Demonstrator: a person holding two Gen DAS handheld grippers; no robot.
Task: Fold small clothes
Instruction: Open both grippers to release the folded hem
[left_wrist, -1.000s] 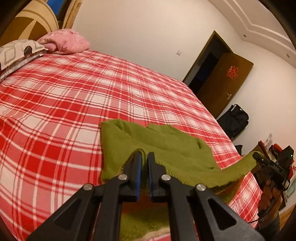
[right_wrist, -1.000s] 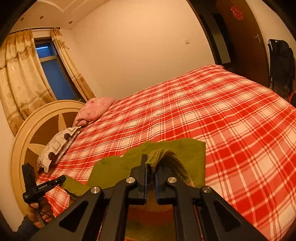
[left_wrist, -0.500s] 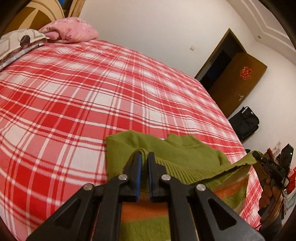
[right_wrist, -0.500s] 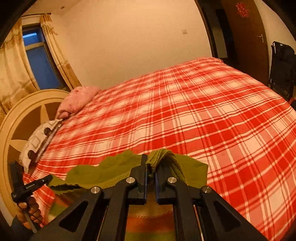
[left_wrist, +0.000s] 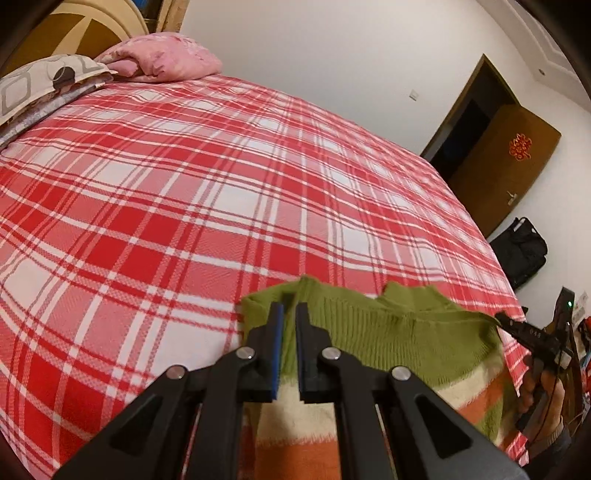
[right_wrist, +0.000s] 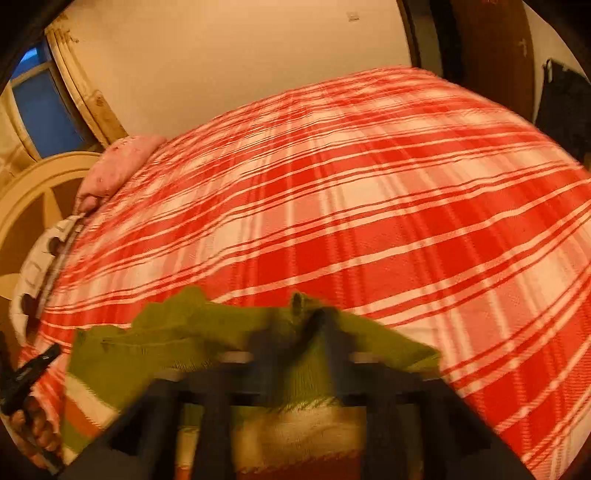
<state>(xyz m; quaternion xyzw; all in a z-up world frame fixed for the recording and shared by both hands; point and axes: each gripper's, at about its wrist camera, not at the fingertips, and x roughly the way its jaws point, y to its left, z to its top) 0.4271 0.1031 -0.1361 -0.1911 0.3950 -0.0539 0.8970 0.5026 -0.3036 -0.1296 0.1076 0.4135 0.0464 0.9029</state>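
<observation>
While the left gripper (left_wrist: 289, 317) stays pinched almost closed on the sweater's (left_wrist: 399, 332) green edge, the right gripper (right_wrist: 299, 328) has just been spreading its jaws; that view's blurry, but the knit looks loose between them, not squeezed. Sweater lies at 6 o'clock on the plaid bed (left_wrist: 207, 192), green top, cream and orange stripes below. Pink pillow (left_wrist: 162, 55) sits at 11 o'clock, door (left_wrist: 502, 166) at 2.
</observation>
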